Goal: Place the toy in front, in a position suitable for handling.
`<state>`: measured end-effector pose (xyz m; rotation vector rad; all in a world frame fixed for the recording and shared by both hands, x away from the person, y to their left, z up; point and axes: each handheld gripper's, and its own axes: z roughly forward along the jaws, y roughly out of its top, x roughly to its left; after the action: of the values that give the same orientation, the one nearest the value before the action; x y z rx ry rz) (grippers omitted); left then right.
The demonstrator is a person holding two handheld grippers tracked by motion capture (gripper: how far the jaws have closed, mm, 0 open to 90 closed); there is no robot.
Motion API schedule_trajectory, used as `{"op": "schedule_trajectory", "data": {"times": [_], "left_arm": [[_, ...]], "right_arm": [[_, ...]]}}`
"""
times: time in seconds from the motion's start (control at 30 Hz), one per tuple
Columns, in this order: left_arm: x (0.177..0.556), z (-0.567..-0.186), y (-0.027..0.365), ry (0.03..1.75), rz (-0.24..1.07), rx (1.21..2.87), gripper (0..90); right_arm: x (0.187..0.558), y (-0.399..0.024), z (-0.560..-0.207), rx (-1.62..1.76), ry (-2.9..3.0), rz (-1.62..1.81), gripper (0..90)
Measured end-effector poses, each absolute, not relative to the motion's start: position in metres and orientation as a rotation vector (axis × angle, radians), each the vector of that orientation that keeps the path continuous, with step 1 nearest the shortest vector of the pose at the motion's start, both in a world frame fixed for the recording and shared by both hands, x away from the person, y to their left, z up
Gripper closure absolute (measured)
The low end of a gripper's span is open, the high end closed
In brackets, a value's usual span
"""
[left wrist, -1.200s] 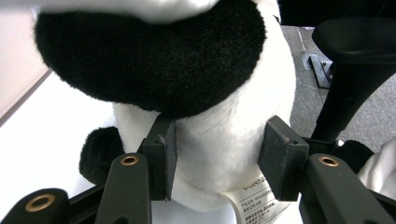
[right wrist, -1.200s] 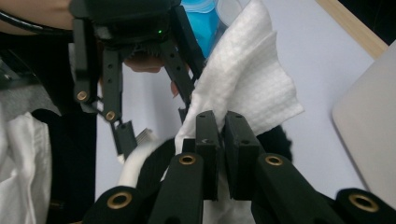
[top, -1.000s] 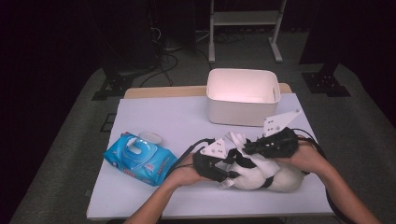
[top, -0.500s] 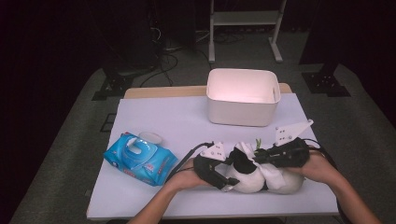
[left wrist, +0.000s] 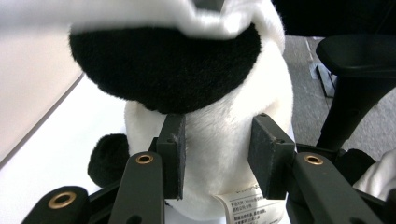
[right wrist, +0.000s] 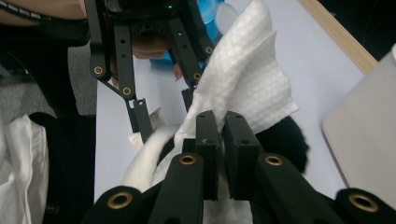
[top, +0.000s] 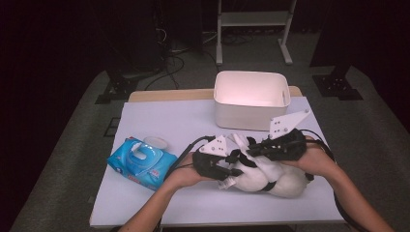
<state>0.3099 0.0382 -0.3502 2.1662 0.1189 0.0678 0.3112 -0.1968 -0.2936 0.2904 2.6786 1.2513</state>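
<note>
From the high view, the toy panda (top: 270,176) lies on its side on the white counter (top: 159,121), in front of the white tub (top: 251,99). Its long axis runs across the counter, parallel to the tub's front wall. The left tool (top: 227,169) meets it at one end, the right tool (top: 251,152) from above. A blue wipes pack (top: 140,162) lies well left of the tub. The counter stands on grey carpet in a dark room, with cables and a metal stand behind the tub.

In the left tool's view, the panda's white body stands between the two pads (left wrist: 170,156). Both press into the fur after just closing in.

In the right tool's view, the right tool (right wrist: 222,135) is pressed together, pinching a white wipe (right wrist: 243,79) that fans out above the panda.

Compared with half a second earlier, both hands and the panda sit a little higher in the high view, nearer the tub.
</note>
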Motion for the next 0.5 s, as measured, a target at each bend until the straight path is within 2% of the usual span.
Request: {"op": "schedule_trajectory", "data": {"times": [0.1,0.17,0.27,0.4,0.5], "left_arm": [[0.309,-0.356,0.031,0.101,0.057,2.172,58.3],[0.309,-0.362,0.028,0.114,0.032,2.142,54.2],[0.307,-0.371,0.025,0.128,0.025,2.136,42.4],[0.308,-0.384,0.03,0.165,0.019,2.124,25.1],[0.308,-0.393,0.03,0.167,-0.001,2.114,20.6]], "right_arm": [[0.307,-0.197,-0.296,0.278,2.696,1.184,84.6],[0.304,-0.206,-0.304,0.317,2.701,1.195,84.8],[0.299,-0.218,-0.315,0.359,2.704,1.224,85.3],[0.297,-0.214,-0.32,0.321,2.727,1.18,85.7],[0.297,-0.217,-0.319,0.334,2.722,1.177,85.7]]}}
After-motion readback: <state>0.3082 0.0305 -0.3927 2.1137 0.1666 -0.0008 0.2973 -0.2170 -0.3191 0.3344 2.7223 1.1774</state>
